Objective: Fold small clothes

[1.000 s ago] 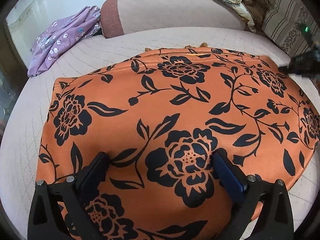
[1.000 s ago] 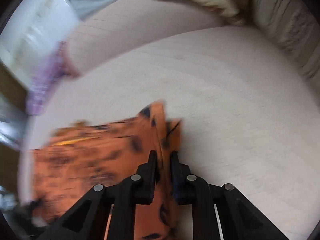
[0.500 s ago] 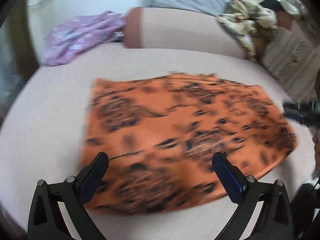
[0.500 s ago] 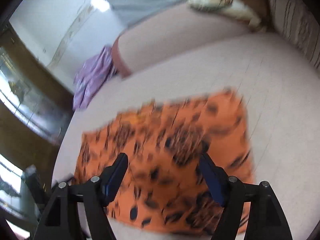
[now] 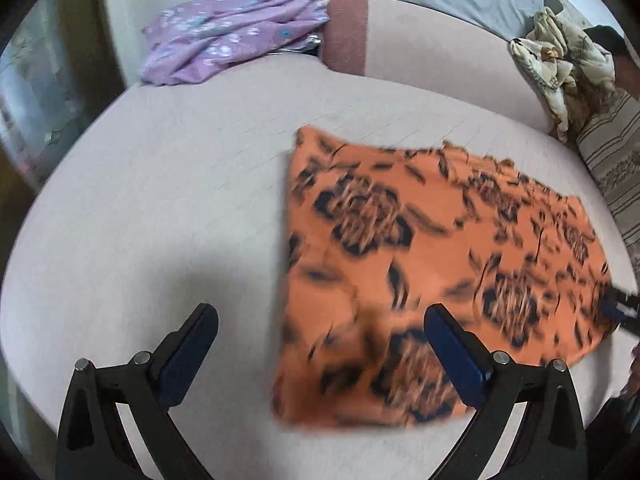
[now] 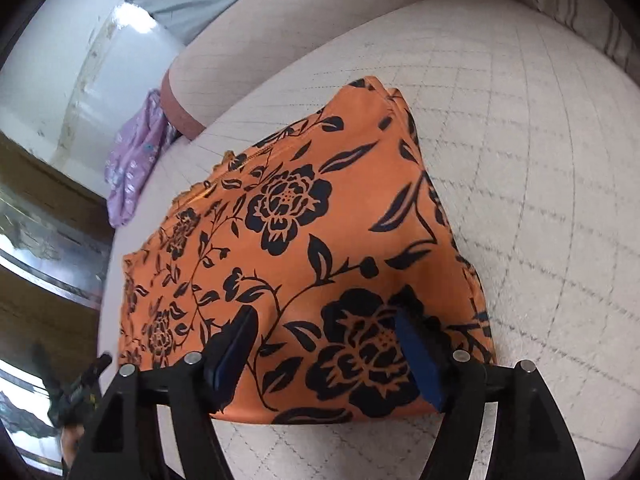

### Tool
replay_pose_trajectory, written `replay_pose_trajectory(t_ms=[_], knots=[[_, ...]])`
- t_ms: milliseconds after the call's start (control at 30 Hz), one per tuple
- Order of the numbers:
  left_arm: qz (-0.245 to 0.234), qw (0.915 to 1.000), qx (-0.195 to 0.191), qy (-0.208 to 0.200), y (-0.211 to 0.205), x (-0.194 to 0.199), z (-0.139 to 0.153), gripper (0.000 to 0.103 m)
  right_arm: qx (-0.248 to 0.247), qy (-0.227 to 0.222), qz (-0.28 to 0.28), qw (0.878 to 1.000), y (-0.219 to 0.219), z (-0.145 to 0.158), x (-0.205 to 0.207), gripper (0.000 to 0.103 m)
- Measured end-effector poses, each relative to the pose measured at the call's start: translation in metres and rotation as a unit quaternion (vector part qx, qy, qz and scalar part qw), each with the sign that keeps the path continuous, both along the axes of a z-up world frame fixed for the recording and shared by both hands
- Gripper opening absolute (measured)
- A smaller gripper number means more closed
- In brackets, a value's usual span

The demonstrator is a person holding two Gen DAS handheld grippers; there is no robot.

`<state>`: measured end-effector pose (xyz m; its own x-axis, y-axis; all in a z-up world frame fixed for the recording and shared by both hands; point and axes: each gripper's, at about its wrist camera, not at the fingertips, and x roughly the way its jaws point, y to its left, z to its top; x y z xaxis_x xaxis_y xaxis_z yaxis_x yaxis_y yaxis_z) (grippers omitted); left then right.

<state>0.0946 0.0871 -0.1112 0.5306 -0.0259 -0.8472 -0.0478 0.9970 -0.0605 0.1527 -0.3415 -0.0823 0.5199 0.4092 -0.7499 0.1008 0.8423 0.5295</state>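
An orange garment with a black flower print (image 5: 432, 264) lies flat on the pale quilted bed (image 5: 160, 208); it also shows in the right wrist view (image 6: 304, 248). My left gripper (image 5: 320, 344) is open and empty, above the garment's near left edge. My right gripper (image 6: 326, 340) is open and empty, just over the garment's near edge. The tip of the right gripper shows at the far right of the left wrist view (image 5: 620, 308).
A purple flowered garment (image 5: 228, 36) lies at the bed's far left corner, beside a pink bolster (image 5: 420, 52). A crumpled cream cloth (image 5: 560, 56) and a striped pillow (image 5: 612, 164) sit at the far right. A dark wooden cabinet (image 6: 48, 248) stands left of the bed.
My right gripper let go of the garment's corner, opened and pulled back. My left gripper lifted back and swung left, so the garment now lies to its right.
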Motion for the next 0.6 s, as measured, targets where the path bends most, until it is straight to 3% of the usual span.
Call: replay_pose_trajectory(t_ms=[200, 267, 333, 367, 467, 600], knots=[[-0.047, 0.9984, 0.012, 0.03, -0.014, 0.088, -0.019, 0.102, -0.004, -0.007, 0.011, 1.0, 0.001, 0.0, -0.002, 0.074], [-0.015, 0.9971, 0.048, 0.057, 0.002, 0.117, -0.037, 0.103, -0.003, -0.01, 0.014, 1.0, 0.002, -0.001, -0.002, 0.074], [0.031, 0.9976, 0.023, 0.056, 0.028, 0.136, -0.039, 0.103, 0.003, -0.011, 0.014, 1.0, 0.001, -0.001, -0.002, 0.074], [0.062, 0.9954, 0.048, 0.054, 0.038, 0.14, -0.037, 0.103, 0.006, -0.012, 0.014, 1.0, 0.0, -0.001, -0.002, 0.074], [0.109, 0.9922, 0.045, 0.042, 0.064, 0.14, -0.023, 0.102, 0.008, -0.013, 0.012, 1.0, 0.0, -0.002, -0.002, 0.074], [0.098, 0.9946, 0.035, -0.004, 0.066, 0.101, 0.005, 0.102, 0.003, -0.015, 0.008, 1.0, 0.001, -0.002, -0.004, 0.075]])
